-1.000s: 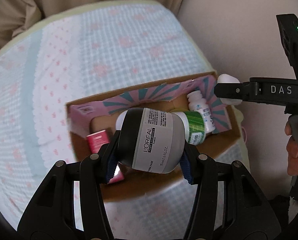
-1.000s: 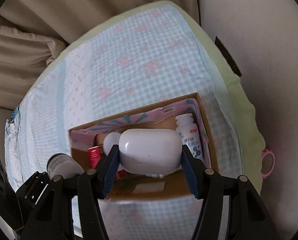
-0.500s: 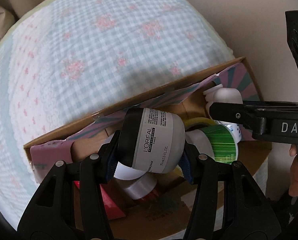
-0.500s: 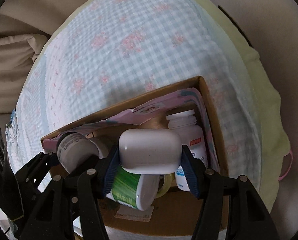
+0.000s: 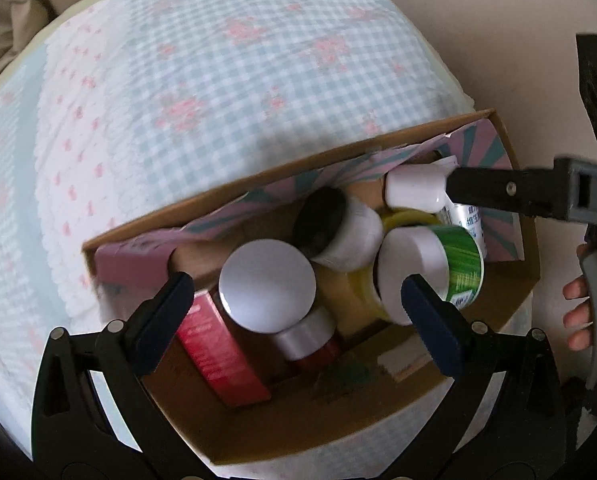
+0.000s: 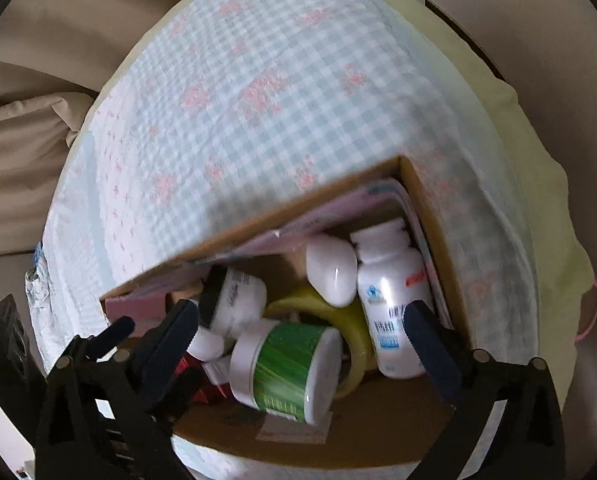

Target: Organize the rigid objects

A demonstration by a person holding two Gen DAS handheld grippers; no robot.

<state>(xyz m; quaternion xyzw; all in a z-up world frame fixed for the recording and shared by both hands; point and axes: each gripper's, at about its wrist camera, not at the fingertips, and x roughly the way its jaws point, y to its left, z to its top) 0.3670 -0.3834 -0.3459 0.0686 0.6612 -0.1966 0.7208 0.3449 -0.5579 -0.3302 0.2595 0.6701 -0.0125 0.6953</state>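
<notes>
A cardboard box [image 5: 338,432] [image 6: 430,208] sits on the checked bedspread and holds the objects. My left gripper [image 5: 294,304] is open over the box. The black-lidded L'Oréal jar [image 5: 338,228] [image 6: 234,300] lies loose inside it. My right gripper [image 6: 302,324] is open above the box. The white earbud case [image 6: 330,276] [image 5: 414,190] lies inside, against a white pill bottle [image 6: 390,304]. A green-labelled jar [image 6: 286,364] [image 5: 430,272], yellow tape roll [image 6: 350,320], white round-capped bottle [image 5: 266,284] and red carton [image 5: 218,356] also lie in the box.
The blue-and-pink checked bedspread [image 5: 218,80] stretches beyond the box. A pink patterned liner [image 5: 138,256] lines the box's far wall. A beige wall [image 5: 498,20] is at right, pillows [image 6: 22,136] at left. The right gripper's arm [image 5: 518,196] crosses the box's right end.
Both grippers moved down over the box and opened. The L'Oréal jar left the left gripper and the earbud case left the right gripper; both now lie in the box.
</notes>
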